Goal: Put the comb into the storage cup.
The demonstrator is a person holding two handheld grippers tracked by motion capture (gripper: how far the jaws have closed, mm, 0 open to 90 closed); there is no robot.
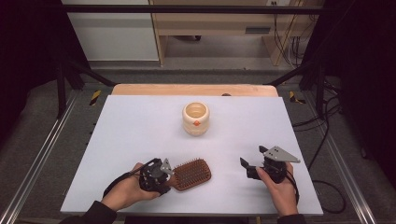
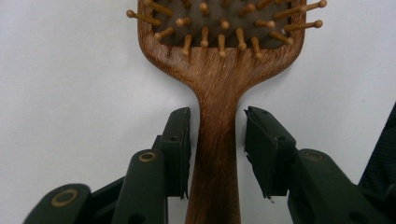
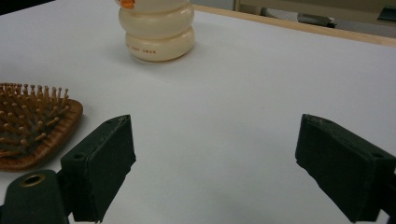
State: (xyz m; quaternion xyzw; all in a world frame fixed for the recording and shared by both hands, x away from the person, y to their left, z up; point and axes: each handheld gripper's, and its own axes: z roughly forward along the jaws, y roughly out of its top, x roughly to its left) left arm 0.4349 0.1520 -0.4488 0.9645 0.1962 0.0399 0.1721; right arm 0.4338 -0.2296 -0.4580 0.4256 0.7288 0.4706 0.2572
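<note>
A wooden paddle hairbrush (image 1: pixel 191 174) lies bristles-up at the front left of the white table (image 1: pixel 140 126), its handle pointing toward the person. My left gripper (image 1: pixel 169 179) straddles that handle. In the left gripper view the handle of the hairbrush (image 2: pixel 219 70) runs between the two black pads of the left gripper (image 2: pixel 217 114), and a thin strip of table shows on each side, so the pads are not pressing. My right gripper (image 1: pixel 253 156) rests at the front right, jaws wide open and empty. In the right gripper view the right gripper (image 3: pixel 215 126) has the hairbrush (image 3: pixel 32 135) at its left.
A cream ribbed cup (image 1: pixel 195 118) with an orange mark stands upright at the table's middle back; in the right gripper view the cup (image 3: pixel 156 32) is far ahead. A wooden strip (image 1: pixel 194 89) edges the far side. Black frame posts and cables flank the table.
</note>
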